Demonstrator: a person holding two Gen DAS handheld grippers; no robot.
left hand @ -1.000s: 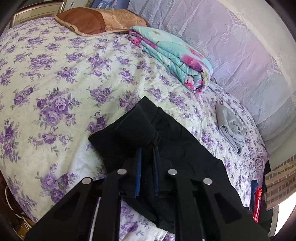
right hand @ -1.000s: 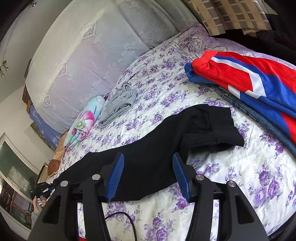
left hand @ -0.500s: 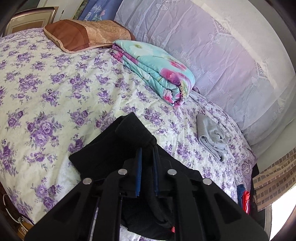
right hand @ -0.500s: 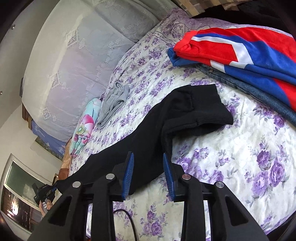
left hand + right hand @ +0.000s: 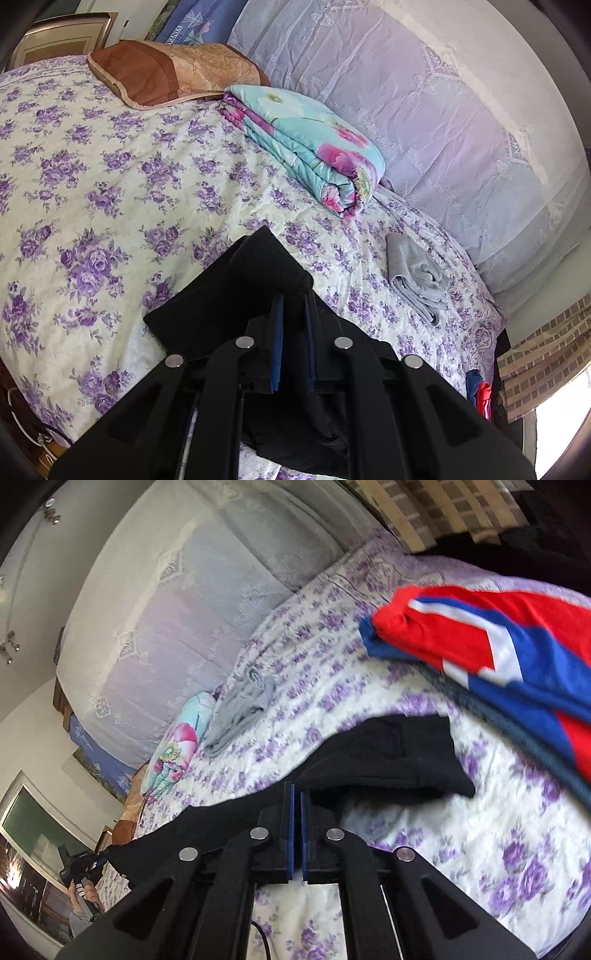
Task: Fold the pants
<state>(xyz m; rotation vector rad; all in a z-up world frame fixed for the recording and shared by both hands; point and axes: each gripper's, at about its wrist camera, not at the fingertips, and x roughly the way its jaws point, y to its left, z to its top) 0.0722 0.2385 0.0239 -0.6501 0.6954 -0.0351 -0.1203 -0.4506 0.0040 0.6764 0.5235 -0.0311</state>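
Black pants (image 5: 236,295) lie on a bed with a purple-flowered sheet (image 5: 92,177). My left gripper (image 5: 293,299) is shut on a bunched end of the pants and holds it lifted a little. In the right wrist view the pants (image 5: 388,753) stretch across the bed toward the far left. My right gripper (image 5: 295,794) is shut on the pants' near edge, close to the folded cuff end.
A folded turquoise floral quilt (image 5: 314,147) and a brown pillow (image 5: 173,74) lie at the back. A folded grey garment (image 5: 417,273) lies to the right. A red, white and blue garment (image 5: 498,638) over jeans sits right of the pants.
My right gripper closed from wide open onto the pants' near edge. My left gripper stayed shut on the pants and carried its end along the bed toward the quilt.
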